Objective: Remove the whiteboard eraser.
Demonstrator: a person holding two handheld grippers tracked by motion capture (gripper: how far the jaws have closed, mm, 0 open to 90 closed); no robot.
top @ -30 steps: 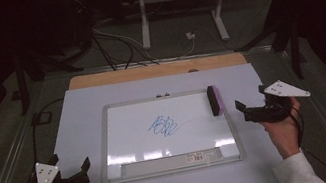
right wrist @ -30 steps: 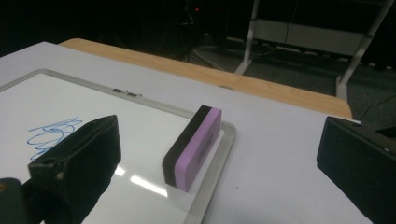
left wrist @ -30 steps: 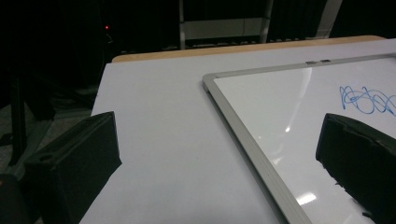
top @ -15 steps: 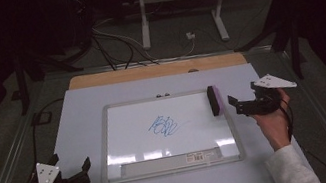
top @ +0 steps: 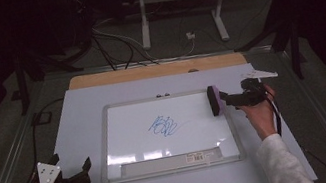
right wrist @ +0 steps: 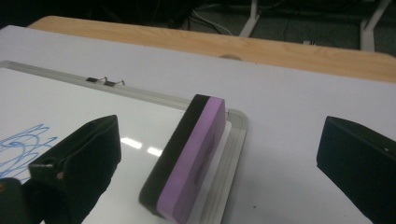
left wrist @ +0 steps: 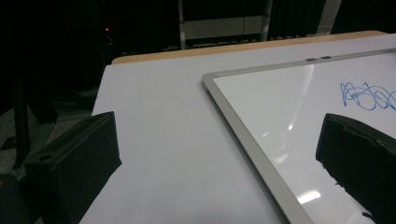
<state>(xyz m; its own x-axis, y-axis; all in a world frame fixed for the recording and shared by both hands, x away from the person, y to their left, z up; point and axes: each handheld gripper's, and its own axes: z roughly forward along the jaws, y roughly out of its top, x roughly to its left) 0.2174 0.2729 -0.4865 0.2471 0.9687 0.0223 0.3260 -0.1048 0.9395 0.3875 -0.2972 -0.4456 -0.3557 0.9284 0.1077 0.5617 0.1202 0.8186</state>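
High view: right gripper (top: 225,96) now nearer the eraser (top: 214,100).

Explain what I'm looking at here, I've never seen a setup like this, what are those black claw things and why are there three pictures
A person sits at a table and holds a hand tool in each hand. Each tool ends in two black jaws that open and close like tongs. There is no robot arm.

The high view comes from a fixed camera above, looking down. The other two pictures come from small cameras riding on the tools, looking out between their jaws.

On the table lies a whiteboard with a blue scribble near its middle. A purple and black eraser stands on its edge at the board's right side.

The right gripper is at the eraser with its jaws open on either side of it, not yet closed on it. The left gripper rests open beside the board's near left corner, holding nothing.
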